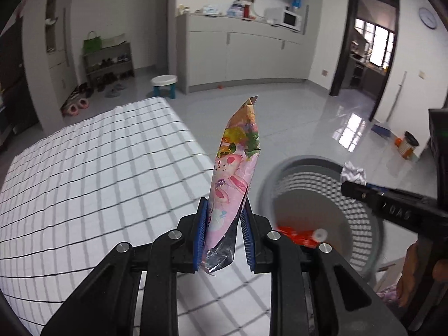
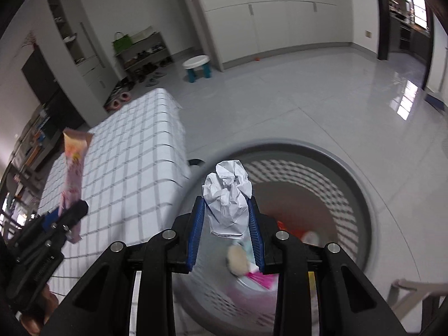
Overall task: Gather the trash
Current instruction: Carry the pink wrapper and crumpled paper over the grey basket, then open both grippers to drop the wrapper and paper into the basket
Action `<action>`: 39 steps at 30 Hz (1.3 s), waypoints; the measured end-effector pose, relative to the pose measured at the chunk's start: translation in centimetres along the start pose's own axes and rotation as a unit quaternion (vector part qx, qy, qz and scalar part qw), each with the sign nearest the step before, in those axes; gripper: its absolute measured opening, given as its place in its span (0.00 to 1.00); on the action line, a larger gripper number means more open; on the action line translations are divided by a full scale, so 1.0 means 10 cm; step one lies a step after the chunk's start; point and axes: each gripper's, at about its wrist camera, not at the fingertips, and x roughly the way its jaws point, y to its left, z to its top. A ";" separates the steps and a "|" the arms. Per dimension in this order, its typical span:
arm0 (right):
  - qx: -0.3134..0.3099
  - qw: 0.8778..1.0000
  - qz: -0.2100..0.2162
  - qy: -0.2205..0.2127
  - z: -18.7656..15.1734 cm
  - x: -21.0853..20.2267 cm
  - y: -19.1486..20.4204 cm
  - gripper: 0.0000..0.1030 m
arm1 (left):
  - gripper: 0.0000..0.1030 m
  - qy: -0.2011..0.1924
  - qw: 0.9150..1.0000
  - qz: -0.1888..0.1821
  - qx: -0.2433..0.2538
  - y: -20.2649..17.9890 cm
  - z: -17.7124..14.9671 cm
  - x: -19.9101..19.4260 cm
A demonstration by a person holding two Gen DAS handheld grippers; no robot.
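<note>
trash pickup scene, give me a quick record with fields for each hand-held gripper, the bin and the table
left hand-held gripper: shut on snack wrapper, above the table edge
right hand-held gripper: shut on crumpled paper, over the bin
bin: grey, perforated, on the floor, trash inside
table: checked cloth, beside the bin

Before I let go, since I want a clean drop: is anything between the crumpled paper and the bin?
Nothing visible. The right gripper holds the crumpled paper over the open grey bin, with only earlier trash inside.
</note>
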 end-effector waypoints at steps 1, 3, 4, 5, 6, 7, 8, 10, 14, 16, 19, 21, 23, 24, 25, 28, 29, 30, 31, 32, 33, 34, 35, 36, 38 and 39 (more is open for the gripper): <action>0.007 1.000 -0.002 0.000 -0.03 -0.03 -0.07 0.29 | 0.23 0.002 1.000 -0.004 0.006 -0.08 0.00 0.02; 0.019 1.000 -0.007 -0.001 -0.09 -0.08 -0.22 0.29 | 0.23 0.006 1.000 -0.015 0.017 -0.24 -0.01 0.06; 0.023 1.000 -0.010 -0.002 -0.11 -0.10 -0.27 0.29 | 0.23 0.009 0.999 -0.022 0.024 -0.33 -0.01 0.08; 0.028 1.000 -0.012 -0.002 -0.14 -0.12 -0.33 0.29 | 0.23 0.012 0.999 -0.027 0.030 -0.41 -0.01 0.10; 0.036 0.999 -0.015 -0.002 -0.17 -0.14 -0.41 0.29 | 0.23 0.015 0.999 -0.030 0.035 -0.47 -0.02 0.12; 0.040 0.999 -0.017 0.000 -0.18 -0.14 -0.45 0.29 | 0.23 0.019 0.998 -0.036 0.041 -0.55 -0.02 0.15; 0.045 0.999 -0.019 0.001 -0.20 -0.15 -0.50 0.29 | 0.23 0.022 0.998 -0.040 0.046 -0.60 -0.02 0.18; 0.052 0.998 -0.022 0.005 -0.24 -0.16 -0.60 0.29 | 0.23 0.028 0.997 -0.049 0.058 -0.74 -0.03 0.24; 0.051 0.998 -0.020 0.008 -0.25 -0.15 -0.66 0.30 | 0.25 0.038 0.995 -0.058 0.068 -0.92 -0.04 0.35; 0.053 0.998 -0.015 0.003 -0.24 -0.16 -0.67 0.32 | 0.25 0.043 0.995 -0.058 0.069 -0.97 -0.03 0.40; 0.056 0.998 -0.010 0.000 -0.23 -0.18 -0.71 0.40 | 0.34 0.048 0.995 -0.052 0.069 -1.02 -0.03 0.45; 0.059 0.998 -0.009 -0.004 -0.22 -0.20 -0.71 0.49 | 0.52 0.048 0.996 -0.044 0.065 -0.99 -0.02 0.47; 0.061 0.998 -0.007 -0.008 -0.23 -0.22 -0.71 0.51 | 0.63 0.041 0.997 -0.035 0.059 -0.98 -0.02 0.47; 0.061 0.998 -0.006 -0.008 -0.22 -0.22 -0.71 0.51 | 0.64 0.037 0.997 -0.029 0.055 -0.96 -0.02 0.46; 0.059 0.998 -0.007 -0.009 -0.23 -0.23 -0.70 0.51 | 0.64 0.038 0.998 -0.026 0.053 -0.95 -0.02 0.46; 0.053 0.998 -0.028 -0.017 -0.22 -0.23 -0.66 0.51 | 0.64 0.042 0.998 -0.013 0.044 -0.91 -0.04 0.45; 0.049 0.998 -0.036 -0.022 -0.24 -0.25 -0.65 0.51 | 0.64 0.042 0.998 -0.007 0.042 -0.92 -0.04 0.44; 0.043 0.998 -0.042 -0.026 -0.25 -0.26 -0.62 0.51 | 0.66 0.039 0.998 0.003 0.039 -0.90 -0.05 0.41; 0.039 0.998 -0.045 -0.028 -0.25 -0.27 -0.61 0.53 | 0.67 0.037 0.999 0.007 0.036 -0.89 -0.04 0.40; 0.035 0.998 -0.048 -0.031 -0.25 -0.28 -0.60 0.56 | 0.68 0.034 0.999 0.011 0.031 -0.88 -0.04 0.37; 0.030 0.997 -0.056 -0.036 -0.25 -0.29 -0.58 0.58 | 0.69 0.033 0.999 0.014 0.028 -0.87 -0.04 0.35; 0.024 0.997 -0.064 -0.040 -0.25 -0.30 -0.56 0.58 | 0.69 0.031 0.999 0.017 0.025 -0.86 -0.04 0.33; 0.019 0.997 -0.069 -0.041 -0.26 -0.30 -0.54 0.58 | 0.70 0.029 0.999 0.022 0.022 -0.85 -0.04 0.31; 0.015 0.996 -0.072 -0.042 -0.26 -0.29 -0.52 0.58 | 0.73 0.029 0.999 0.025 0.020 -0.82 -0.04 0.30; 0.006 0.996 -0.083 -0.043 -0.26 -0.28 -0.47 0.58 | 0.74 0.028 0.999 0.029 0.011 -0.79 -0.03 0.28; 0.001 0.995 -0.086 -0.044 -0.27 -0.28 -0.46 0.58 | 0.75 0.028 0.999 0.030 0.007 -0.79 -0.02 0.28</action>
